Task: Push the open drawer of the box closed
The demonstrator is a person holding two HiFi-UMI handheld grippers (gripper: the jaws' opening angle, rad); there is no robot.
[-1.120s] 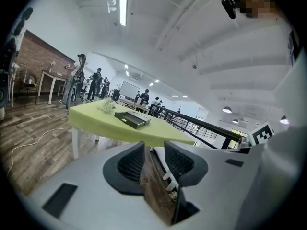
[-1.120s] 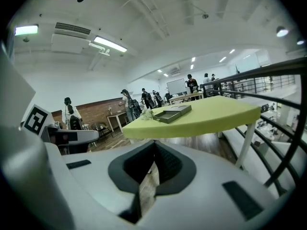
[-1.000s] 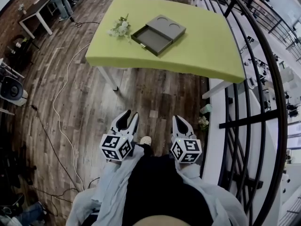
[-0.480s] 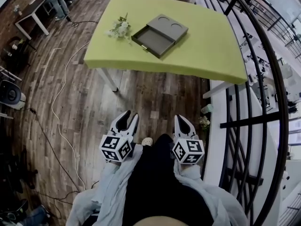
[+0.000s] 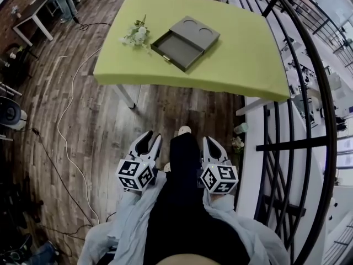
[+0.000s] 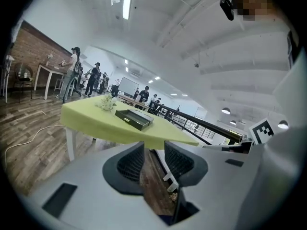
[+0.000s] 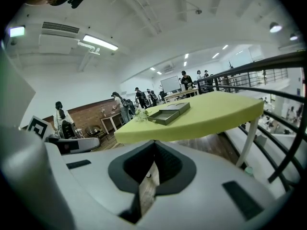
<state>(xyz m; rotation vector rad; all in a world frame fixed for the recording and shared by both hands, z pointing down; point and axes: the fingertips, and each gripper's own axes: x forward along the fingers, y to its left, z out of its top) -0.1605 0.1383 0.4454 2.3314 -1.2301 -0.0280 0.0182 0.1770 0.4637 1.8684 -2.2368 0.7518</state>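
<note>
— How did the left gripper point(image 6: 154, 146) stand?
— Held low in front of the person, with its jaws a little apart. Only the wooden floor point(image 6: 156, 186) showed through the gap. The right gripper point(image 7: 154, 145) had its jaws pressed together at the tips and held nothing.
— And the box?
— The box point(image 5: 194, 33) lay on the green table point(image 5: 248, 59), well apart from both grippers. Its drawer point(image 5: 175, 49) was pulled out toward the person's side. A sprig of white flowers point(image 5: 135, 35) lay just beside the drawer.
</note>
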